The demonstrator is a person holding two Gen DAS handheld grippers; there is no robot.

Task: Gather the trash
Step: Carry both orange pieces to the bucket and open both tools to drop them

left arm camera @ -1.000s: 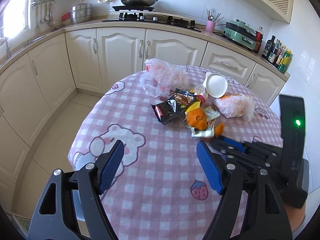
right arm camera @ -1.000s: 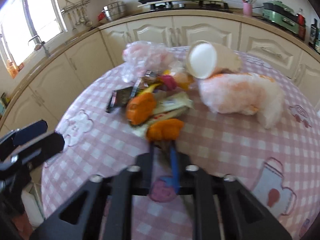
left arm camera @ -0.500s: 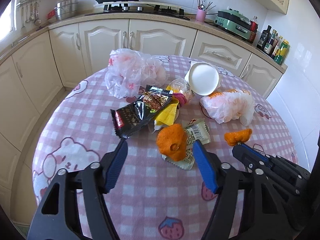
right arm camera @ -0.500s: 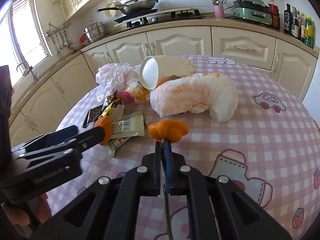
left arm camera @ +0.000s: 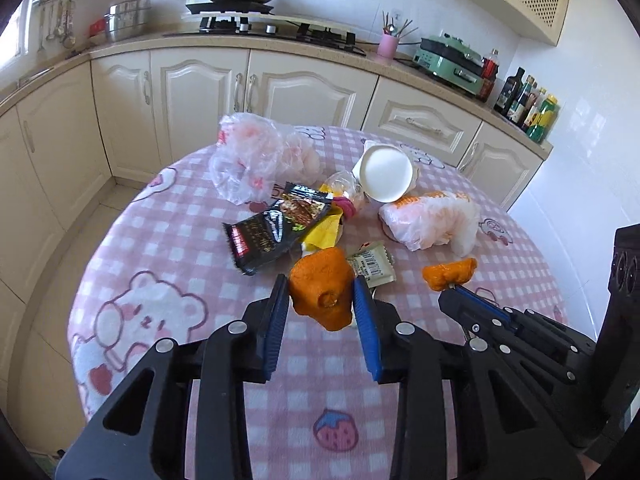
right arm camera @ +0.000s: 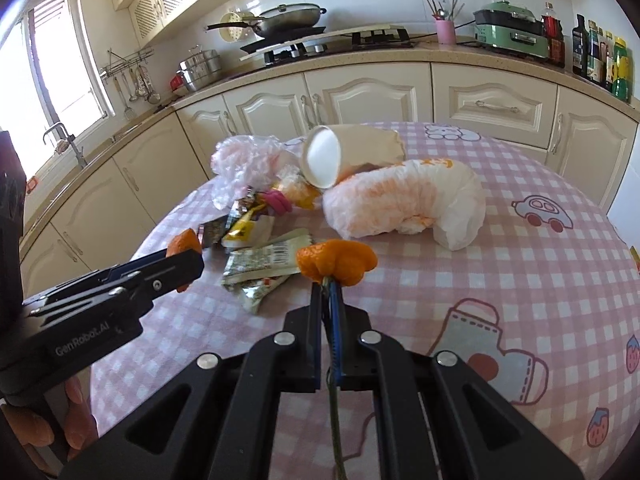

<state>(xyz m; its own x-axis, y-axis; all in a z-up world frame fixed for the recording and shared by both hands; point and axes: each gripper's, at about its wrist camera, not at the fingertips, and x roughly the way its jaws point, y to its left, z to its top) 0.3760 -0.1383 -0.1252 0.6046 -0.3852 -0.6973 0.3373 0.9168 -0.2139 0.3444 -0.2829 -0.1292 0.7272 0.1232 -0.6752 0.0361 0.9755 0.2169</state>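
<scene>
A pile of trash lies on the round pink checked table [left arm camera: 168,248]: black snack wrappers [left arm camera: 276,228], a yellow wrapper [left arm camera: 324,232], a beige barcode wrapper [left arm camera: 372,266], a white paper cup [left arm camera: 386,176] on its side and two crumpled plastic bags [left arm camera: 256,160] [left arm camera: 432,220]. My left gripper [left arm camera: 322,300] is closed around a large piece of orange peel [left arm camera: 324,292]. My right gripper [right arm camera: 328,292] is shut on a smaller orange peel [right arm camera: 338,262], held above the table; it also shows in the left wrist view [left arm camera: 450,272].
Cream kitchen cabinets [left arm camera: 200,92] and a counter with a gas hob [left arm camera: 260,26], a pan, a green cooker [left arm camera: 452,60] and bottles [left arm camera: 528,104] run behind the table. The tiled floor [left arm camera: 52,272] lies left of the table.
My left gripper moved forward over the large orange peel and closed on it. My right gripper lifted the small peel off the pile and holds it to the right.
</scene>
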